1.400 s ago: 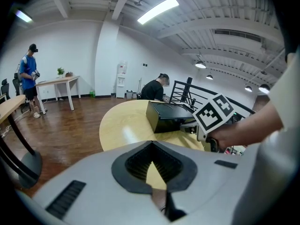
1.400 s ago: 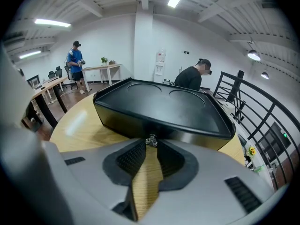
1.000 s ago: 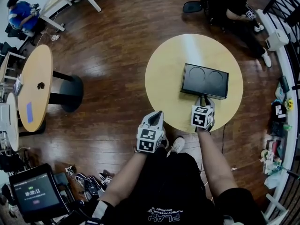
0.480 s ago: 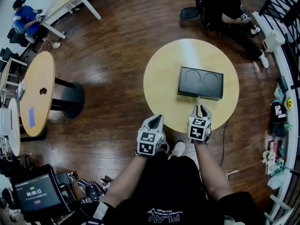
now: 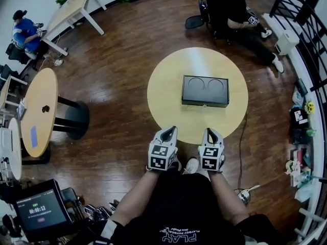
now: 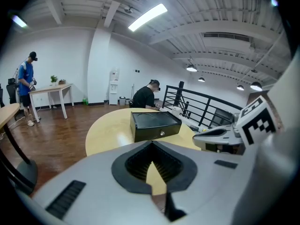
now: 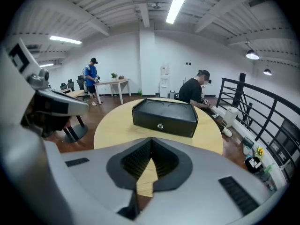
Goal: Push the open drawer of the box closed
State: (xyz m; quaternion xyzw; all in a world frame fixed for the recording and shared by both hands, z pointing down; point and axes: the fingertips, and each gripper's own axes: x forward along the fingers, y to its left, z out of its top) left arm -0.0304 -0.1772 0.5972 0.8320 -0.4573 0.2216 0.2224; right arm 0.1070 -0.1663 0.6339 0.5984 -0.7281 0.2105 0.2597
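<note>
I hold the left gripper [image 5: 170,129] and right gripper [image 5: 210,132] back at the near edge of the round counter [image 5: 166,93], clear of the black box [image 5: 205,90] at its middle. The drawer front [image 7: 176,125] looks flush, so I judge the push done. Both pairs of fingers [image 6: 133,165] are pressed together on nothing. A second ago the right gripper touched the box's front; now it sits well back.

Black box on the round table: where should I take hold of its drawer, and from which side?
Take the small round knob at the middle of the box front, coming from the person's side. The front looks flat and flush, so only the knob sticks out.
</note>
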